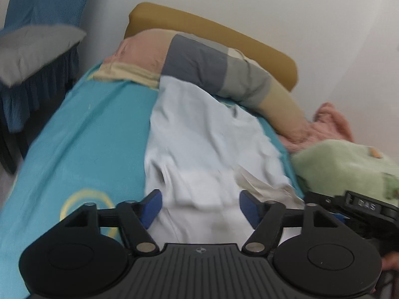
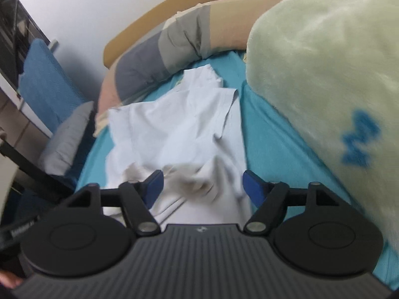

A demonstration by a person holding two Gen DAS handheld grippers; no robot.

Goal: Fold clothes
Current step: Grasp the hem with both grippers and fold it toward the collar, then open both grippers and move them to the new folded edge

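Note:
A pale blue-white shirt [image 1: 199,144] lies crumpled on the turquoise bed sheet [image 1: 87,137]. It also shows in the right wrist view [image 2: 174,129], with a sleeve and collar toward the far end. My left gripper [image 1: 200,208] is open above the shirt's near end, with nothing between its blue pads. My right gripper [image 2: 203,186] is open too, over a bunched, shadowed fold of the shirt. The right gripper's body [image 1: 361,209] shows at the right edge of the left wrist view.
A long patchwork bolster [image 1: 212,67] lies across the head of the bed before a mustard headboard [image 1: 224,32]. A green fleece blanket [image 2: 324,87] is piled on the right, a pink one [image 1: 329,124] behind it. A blue chair with a grey cushion [image 1: 32,47] stands on the left.

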